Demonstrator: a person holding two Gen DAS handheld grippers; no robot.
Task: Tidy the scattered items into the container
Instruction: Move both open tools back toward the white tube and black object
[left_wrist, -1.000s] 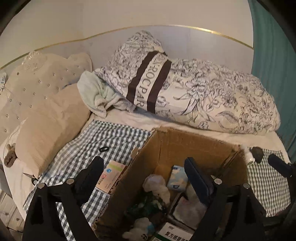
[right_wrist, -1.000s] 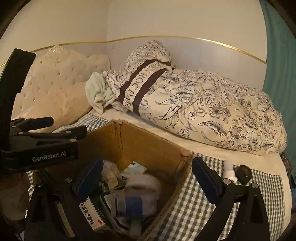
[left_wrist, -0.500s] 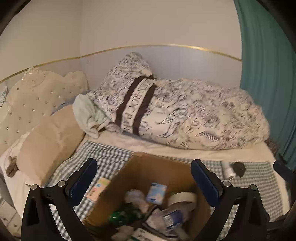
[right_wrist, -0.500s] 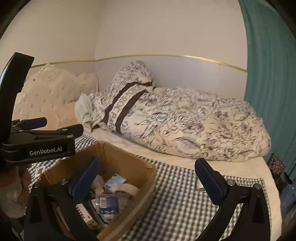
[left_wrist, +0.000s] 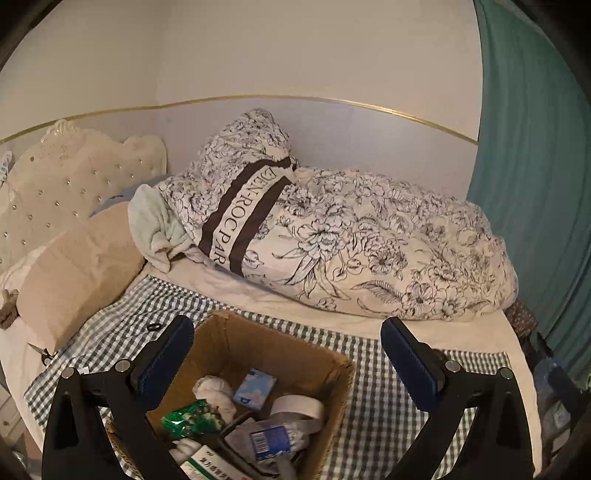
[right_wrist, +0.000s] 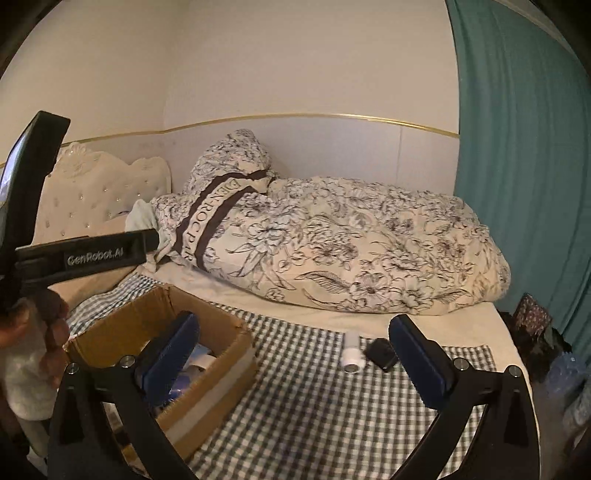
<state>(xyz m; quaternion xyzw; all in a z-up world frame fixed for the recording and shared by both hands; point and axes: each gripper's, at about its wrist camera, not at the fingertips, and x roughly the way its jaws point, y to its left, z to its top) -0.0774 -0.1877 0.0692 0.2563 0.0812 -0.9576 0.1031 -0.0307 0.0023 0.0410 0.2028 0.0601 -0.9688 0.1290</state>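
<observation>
At the far left of the left wrist view we see a cream tufted headboard (left_wrist: 74, 177) and a plain beige pillow (left_wrist: 77, 269). Beside the pillow, a small pair of scissors (left_wrist: 40, 352) and a black ring-shaped hair tie (left_wrist: 153, 327) lie on the green-and-white checked cloth (left_wrist: 373, 398). Our left gripper (left_wrist: 286, 363) hangs above the open brown cardboard box (left_wrist: 236, 339), fingers spread wide with nothing between them. Inside the box lie a light blue tissue packet (left_wrist: 255, 384), a crinkled green wrapper (left_wrist: 190, 419), a roll of pale tape (left_wrist: 297, 408) and other small packages. Behind it the rumpled floral duvet (left_wrist: 369, 240) stretches toward the teal curtain (left_wrist: 535, 184).

In the right wrist view, a hand (right_wrist: 55, 339) grips the other tool at the left edge. Our right gripper (right_wrist: 293, 352) is also spread wide and holds nothing. Between its fingers, on the checked cloth well to the right of the box, lie a small white cylindrical bottle (right_wrist: 351, 352) and, just beside it, a small flat black object (right_wrist: 382, 354), both outside the box.
</observation>
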